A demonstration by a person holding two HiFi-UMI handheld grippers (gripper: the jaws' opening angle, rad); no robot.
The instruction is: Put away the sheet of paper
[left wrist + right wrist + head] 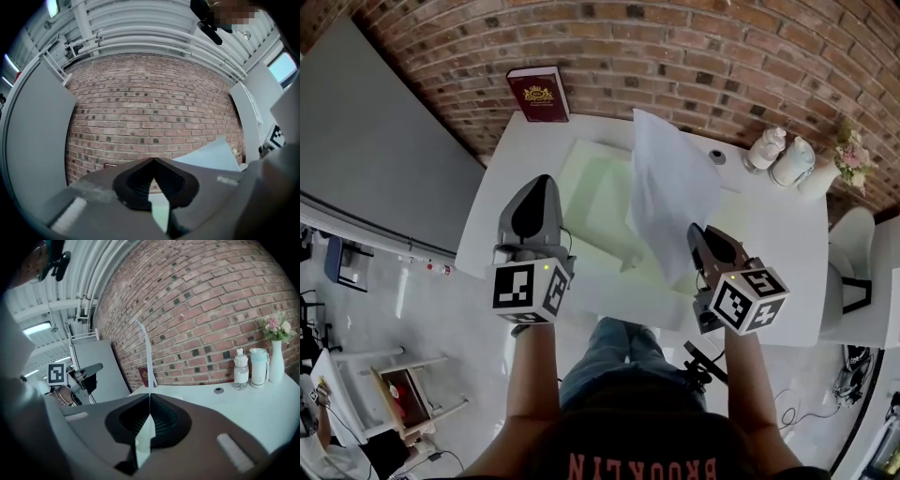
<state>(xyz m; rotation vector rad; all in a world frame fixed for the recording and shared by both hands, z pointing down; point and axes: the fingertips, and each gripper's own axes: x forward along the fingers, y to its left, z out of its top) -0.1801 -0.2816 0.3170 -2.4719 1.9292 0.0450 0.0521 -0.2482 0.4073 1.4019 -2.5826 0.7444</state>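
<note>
Sheet of paper [670, 197] is off the counter [769, 225], pinched at its near bottom corner by the right gripper [697, 234]. Jaws are clamped flat on it with no gap. In the right gripper view the sheet runs edge-on as a thin line, straight up from between the pads. From the gripper it rises toward 12 o'clock, slightly curled, and hangs over the right half of the green folder [595, 183]. I can't tell whether its far edge touches the folder or the counter.

Left gripper [542, 183] sits at 9 o'clock from the sheet, well apart from it, over the left side of the folder and pointing at the brick wall [675, 47]. Its jaws meet at the tips with nothing between them, only pale green showing through the slit lower down.

Green folder, or a flat tray (hard to say which), lies flat mid-counter.

Rest of the counter, seen from the person's seat:
- red book [538, 94] at 11 o'clock, propped against the wall
- small dark round thing [717, 157] at 1 o'clock
- white bottle [766, 148], pale flask [794, 159] and vase of flowers [844, 159] in a row at 2 o'clock, along the wall
</note>
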